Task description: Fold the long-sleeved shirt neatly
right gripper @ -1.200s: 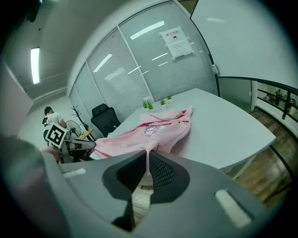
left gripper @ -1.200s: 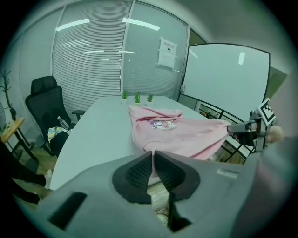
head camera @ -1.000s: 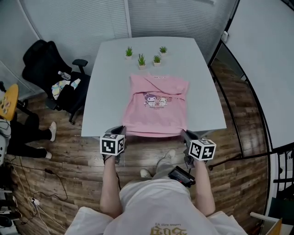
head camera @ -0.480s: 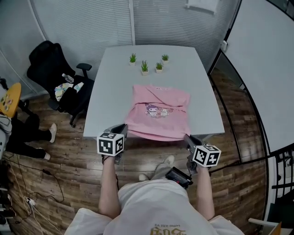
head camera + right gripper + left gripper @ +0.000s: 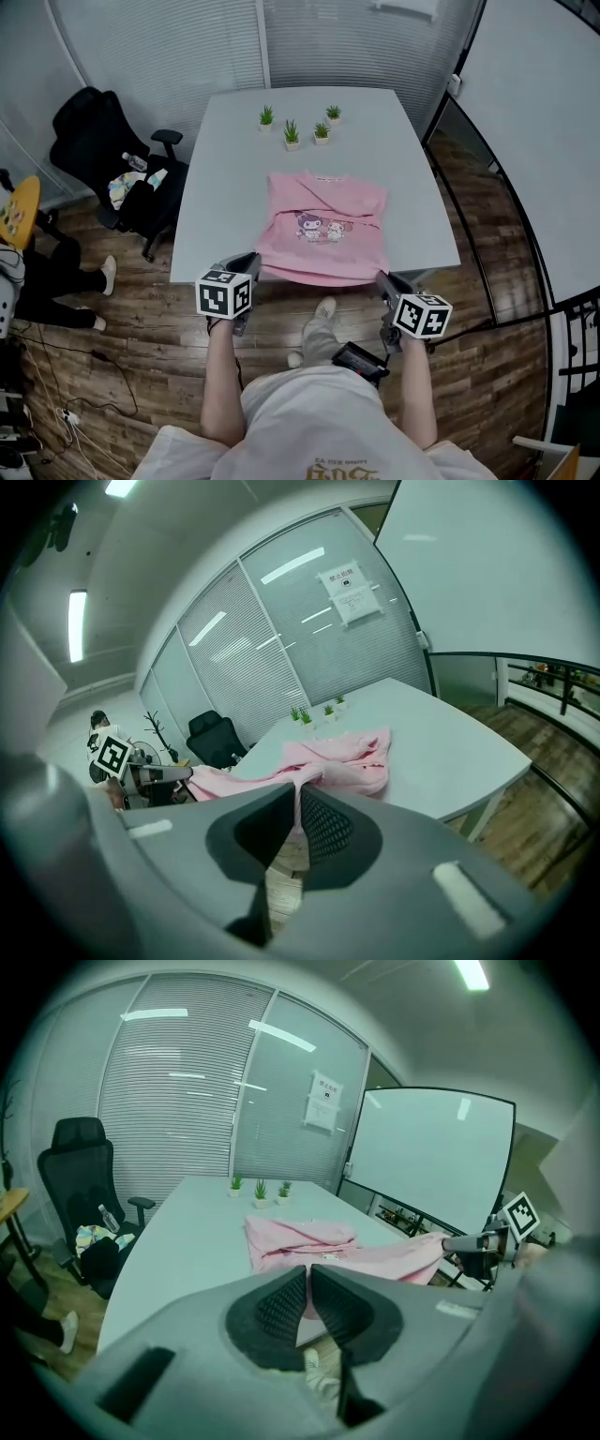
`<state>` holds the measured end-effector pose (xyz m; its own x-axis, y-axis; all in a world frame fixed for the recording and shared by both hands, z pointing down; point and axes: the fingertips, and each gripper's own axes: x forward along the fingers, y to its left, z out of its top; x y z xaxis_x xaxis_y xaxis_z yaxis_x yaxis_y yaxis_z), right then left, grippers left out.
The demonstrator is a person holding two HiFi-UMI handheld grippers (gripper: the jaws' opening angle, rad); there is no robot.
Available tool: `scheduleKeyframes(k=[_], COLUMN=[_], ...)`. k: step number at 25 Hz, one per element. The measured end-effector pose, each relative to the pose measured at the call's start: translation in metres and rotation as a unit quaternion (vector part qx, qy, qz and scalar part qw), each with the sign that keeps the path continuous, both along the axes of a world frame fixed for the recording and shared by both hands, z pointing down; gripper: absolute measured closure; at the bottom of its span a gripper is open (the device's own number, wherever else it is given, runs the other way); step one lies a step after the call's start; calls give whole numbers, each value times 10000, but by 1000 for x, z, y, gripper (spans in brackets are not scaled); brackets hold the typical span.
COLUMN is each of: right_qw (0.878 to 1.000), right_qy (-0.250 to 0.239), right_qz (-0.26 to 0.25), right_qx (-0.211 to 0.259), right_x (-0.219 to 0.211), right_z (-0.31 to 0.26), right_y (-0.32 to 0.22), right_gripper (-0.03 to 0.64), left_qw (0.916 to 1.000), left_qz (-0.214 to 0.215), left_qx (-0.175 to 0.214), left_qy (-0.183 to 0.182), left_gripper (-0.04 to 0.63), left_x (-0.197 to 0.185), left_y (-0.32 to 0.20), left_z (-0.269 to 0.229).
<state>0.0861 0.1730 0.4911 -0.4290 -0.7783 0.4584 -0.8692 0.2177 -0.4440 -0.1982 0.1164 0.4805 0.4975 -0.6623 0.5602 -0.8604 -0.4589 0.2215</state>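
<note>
Left tongs (image 5: 250,263), right tongs (image 5: 382,279) — seemingly pinching shirt (image 5: 323,225) hem.

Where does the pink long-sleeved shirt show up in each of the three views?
Head view: the pink long-sleeved shirt lies at centre, on the near half of the pale table.
Left gripper view: shirt at centre, just above the jaws.
Right gripper view: shirt at centre, just above the jaws.
Shared landmark: the small potted plants beyond the shirt, at the table's far end.
</note>
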Motion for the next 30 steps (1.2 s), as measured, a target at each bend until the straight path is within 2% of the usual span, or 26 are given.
scheduleKeyframes(k=[10,30], right_qw=[9998,9983], right_qy=[-94,-32], right_qz=[189,482], right_qx=[13,-317], right_x=[4,28], right_z=[-3,23], right_y=[-41,-197], right_gripper=[588,589], left_qw=[9999,9984], left_qz=[142,395], left_qx=[-44,-363], left_qy=[60,171], left_gripper=[572,572], left_x=[3,32], left_y=[-44,-211], left_z=[0,24])
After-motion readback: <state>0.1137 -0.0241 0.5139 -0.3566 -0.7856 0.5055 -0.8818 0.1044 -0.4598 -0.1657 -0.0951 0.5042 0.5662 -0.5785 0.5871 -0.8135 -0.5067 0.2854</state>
